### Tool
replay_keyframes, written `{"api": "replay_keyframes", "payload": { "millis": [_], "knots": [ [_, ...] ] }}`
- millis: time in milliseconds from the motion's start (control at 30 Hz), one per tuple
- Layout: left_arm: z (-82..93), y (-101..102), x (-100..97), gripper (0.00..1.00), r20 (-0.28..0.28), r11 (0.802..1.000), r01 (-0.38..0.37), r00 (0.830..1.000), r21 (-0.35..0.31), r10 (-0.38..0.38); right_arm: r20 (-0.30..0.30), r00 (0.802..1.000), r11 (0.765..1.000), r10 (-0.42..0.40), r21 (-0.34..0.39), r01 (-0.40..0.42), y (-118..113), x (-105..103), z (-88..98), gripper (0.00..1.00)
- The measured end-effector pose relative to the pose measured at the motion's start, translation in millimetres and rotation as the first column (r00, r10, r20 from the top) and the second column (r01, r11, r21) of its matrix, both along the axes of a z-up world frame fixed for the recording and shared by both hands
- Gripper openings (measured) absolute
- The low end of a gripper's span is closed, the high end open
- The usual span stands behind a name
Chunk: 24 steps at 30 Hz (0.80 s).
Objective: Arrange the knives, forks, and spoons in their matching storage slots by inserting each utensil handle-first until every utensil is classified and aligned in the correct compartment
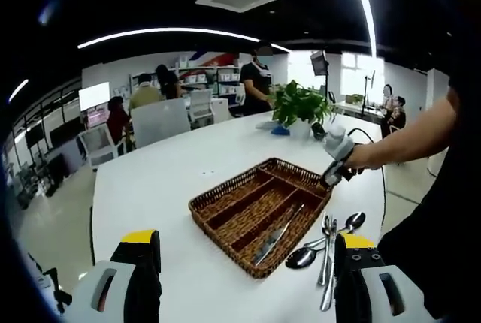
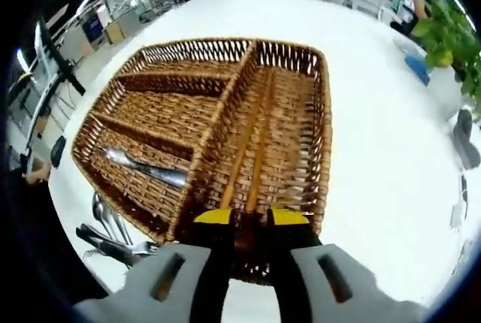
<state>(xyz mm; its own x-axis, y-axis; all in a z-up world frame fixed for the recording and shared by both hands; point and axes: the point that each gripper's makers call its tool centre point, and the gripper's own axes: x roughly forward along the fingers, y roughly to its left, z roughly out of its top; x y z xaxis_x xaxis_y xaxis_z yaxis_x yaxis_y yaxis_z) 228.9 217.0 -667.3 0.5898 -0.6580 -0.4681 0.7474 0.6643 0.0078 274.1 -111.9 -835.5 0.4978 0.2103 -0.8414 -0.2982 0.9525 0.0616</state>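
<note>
Lowering chopsticks [image 2: 252, 146] into wicker tray [image 2: 325, 135]'s end slot; right gripper [image 2: 252, 218] is pinching them nearly closed, left gripper [image 1: 248, 252] is idling wide open, empty. Keeping them parallel to the divider.

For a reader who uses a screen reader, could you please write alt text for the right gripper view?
The right gripper holds a pair of chopsticks lengthwise over a wicker tray compartment. A knife lies in another slot; loose cutlery waits on the white table.
</note>
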Motion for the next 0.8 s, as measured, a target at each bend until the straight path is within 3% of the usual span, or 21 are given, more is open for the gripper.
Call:
{"api": "replay_keyframes", "payload": {
  "millis": [33,100,167,233,333,400,500,600,700,800],
  "knots": [
    [0.6,-1.5,1.6,1.0,0.0,1.0,0.006,1.0,-0.005,-0.006,0.062,0.997,0.999,0.036,0.013,-0.037,2.6,6.4,10.8,0.25],
    [0.6,-4.5,4.5,1.0,0.0,1.0,0.008,1.0,-0.009,-0.008,0.069,0.995,0.998,0.07,-0.009,-0.069,-2.7,4.7,20.1,0.33],
    [3.6,-12.2,6.9,1.0,-0.001,1.0,0.003,1.0,-0.026,-0.003,0.142,0.977,0.986,0.16,0.031,-0.166,5.6,5.2,38.3,0.44],
    [5.9,-17.6,7.7,1.0,-0.001,0.999,0.0,1.0,-0.038,0.0,0.228,0.946,0.966,0.23,0.064,-0.25,10.8,4.2,62.3,0.63],
    [7.5,-34.2,7.3,1.0,0.017,0.999,-0.003,1.0,-0.034,0.003,0.267,0.924,0.947,0.274,0.093,-0.308,12.8,-1.5,80.9,0.89],
    [9.3,-38.4,7.6,1.0,0.024,0.999,-0.036,0.999,-0.029,0.036,0.313,0.896,0.925,0.316,0.106,-0.364,13.5,-6.4,97.6,0.99],
    [18.2,-44.5,4.3,1.0,0.014,0.99,-0.094,0.995,-0.101,0.096,0.373,0.861,0.911,0.347,0.083,-0.403,10.3,-11.2,118.6,0.99],
    [16.2,-49.0,-3.6,1.0,0.03,0.992,-0.093,0.995,-0.088,0.096,0.408,0.825,0.885,0.39,0.081,-0.458,13.6,-24.5,138.7,0.99],
    [11.2,-48.0,-8.7,1.0,0.029,0.99,-0.123,0.992,-0.064,0.125,0.405,0.822,0.879,0.4,0.084,-0.469,12.7,-31.5,145.4,0.99],
    [12.0,-48.3,-14.7,1.0,0.052,0.988,-0.147,0.987,-0.055,0.15,0.444,0.805,0.872,0.394,0.096,-0.48,15.3,-33.5,158.6,0.99]
  ]
}}
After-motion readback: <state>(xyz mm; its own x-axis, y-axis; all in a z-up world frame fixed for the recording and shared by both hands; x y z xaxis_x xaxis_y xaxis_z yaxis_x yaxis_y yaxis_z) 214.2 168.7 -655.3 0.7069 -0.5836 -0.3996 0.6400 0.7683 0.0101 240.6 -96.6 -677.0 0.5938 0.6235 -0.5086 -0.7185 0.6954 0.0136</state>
